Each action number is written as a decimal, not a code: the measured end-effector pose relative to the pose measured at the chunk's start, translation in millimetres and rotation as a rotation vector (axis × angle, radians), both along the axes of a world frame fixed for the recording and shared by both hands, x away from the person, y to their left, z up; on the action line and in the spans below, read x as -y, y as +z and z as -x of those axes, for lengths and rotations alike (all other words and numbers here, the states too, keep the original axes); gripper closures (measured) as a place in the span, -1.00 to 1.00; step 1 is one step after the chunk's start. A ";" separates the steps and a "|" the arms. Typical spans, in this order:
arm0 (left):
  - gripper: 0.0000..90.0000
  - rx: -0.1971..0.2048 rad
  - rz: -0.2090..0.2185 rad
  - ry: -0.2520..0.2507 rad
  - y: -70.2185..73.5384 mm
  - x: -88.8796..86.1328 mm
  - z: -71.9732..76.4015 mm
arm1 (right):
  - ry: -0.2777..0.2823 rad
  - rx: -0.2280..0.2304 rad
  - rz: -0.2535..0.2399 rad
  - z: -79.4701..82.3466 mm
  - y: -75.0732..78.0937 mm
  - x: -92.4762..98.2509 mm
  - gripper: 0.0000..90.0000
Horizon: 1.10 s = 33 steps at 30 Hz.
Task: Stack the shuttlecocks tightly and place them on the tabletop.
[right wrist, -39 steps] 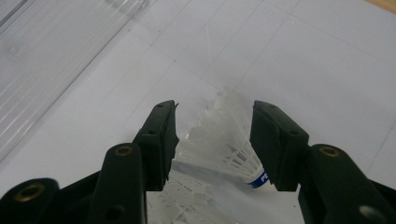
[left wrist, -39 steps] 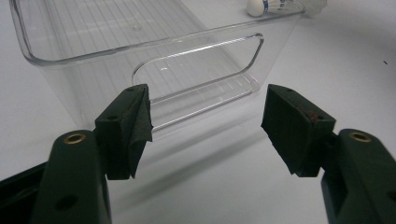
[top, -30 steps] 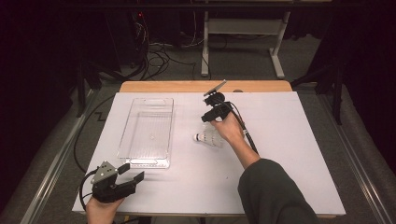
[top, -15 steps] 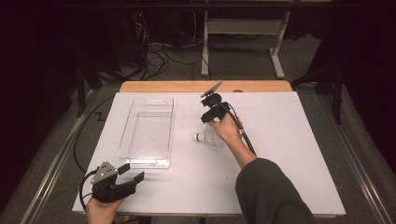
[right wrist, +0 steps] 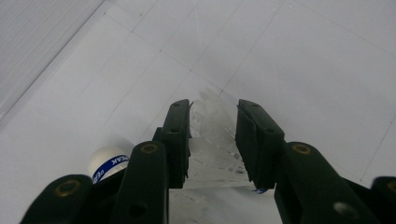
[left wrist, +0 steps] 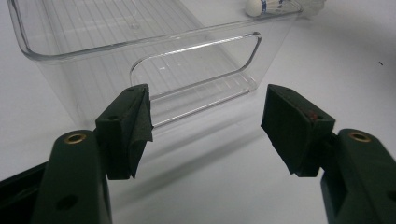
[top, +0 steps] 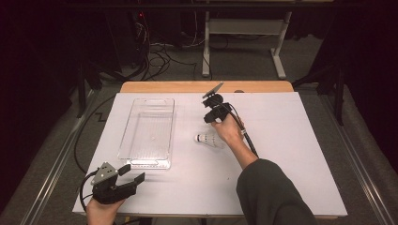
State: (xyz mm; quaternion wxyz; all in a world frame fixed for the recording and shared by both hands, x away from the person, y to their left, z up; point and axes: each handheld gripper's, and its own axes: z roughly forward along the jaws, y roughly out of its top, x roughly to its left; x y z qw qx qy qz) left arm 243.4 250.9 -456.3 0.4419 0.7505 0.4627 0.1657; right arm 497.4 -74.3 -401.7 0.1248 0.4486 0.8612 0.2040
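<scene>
The right gripper (right wrist: 212, 140) has just been closing on the white feathered shuttlecock (top: 209, 139), right of the clear plastic tray (top: 148, 132), jaws narrow around its skirt. The left gripper (left wrist: 205, 126) rests near the tray's near end, jaws wide, holding nothing.

floor: grey carpet (top: 56, 154) | bench: wooden top (top: 187, 86) under white sheet (top: 291, 140) | behind: white table frame (top: 244, 33), tangled cables (top: 155, 51) | surroundings: dark

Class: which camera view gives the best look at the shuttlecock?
The right gripper view: the shuttlecock lies close up, skirt between the jaws, cork beside them. The high view shows it small; the left gripper view catches its cork at the top edge.
</scene>
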 end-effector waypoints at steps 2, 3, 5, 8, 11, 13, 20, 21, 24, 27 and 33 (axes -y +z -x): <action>-0.25 0.001 -0.001 -0.002 0.0 0.0 0.1 | -0.003 0.002 0.003 0.0 0.4 0.3 0.52; -0.25 0.001 -0.001 -0.002 0.0 0.0 0.1 | -0.006 0.003 0.004 0.1 0.8 0.5 0.54; -0.25 0.001 -0.001 -0.002 0.0 0.0 0.1 | -0.008 0.007 0.006 0.0 1.1 0.9 0.56; -0.25 0.001 -0.001 -0.002 0.0 0.1 0.2 | -0.011 0.012 0.013 -0.2 1.7 2.1 0.60; -0.25 0.001 -0.001 -0.002 -0.1 0.2 0.2 | -0.019 0.020 0.012 -0.5 2.2 3.4 0.64; -0.25 0.001 -0.001 -0.002 -0.1 0.2 0.2 | -0.021 0.023 0.018 -0.7 3.1 4.4 0.67; -0.25 0.001 -0.001 -0.002 0.0 0.2 0.4 | -0.035 0.042 0.023 -1.3 6.0 9.1 0.77; -0.25 0.002 -0.001 -0.003 0.0 0.2 0.4 | -0.038 0.042 0.025 -1.1 6.5 9.6 0.79; -0.25 0.002 -0.001 -0.002 -0.1 0.1 0.3 | -0.036 0.046 0.032 -1.5 7.3 11.3 0.82; -0.25 0.001 -0.002 -0.002 -0.1 0.1 0.3 | -0.041 0.049 0.033 -1.5 8.0 13.2 0.86; -0.25 0.001 -0.001 -0.002 -0.1 0.0 0.2 | -0.049 0.056 0.040 -1.1 10.0 17.3 0.94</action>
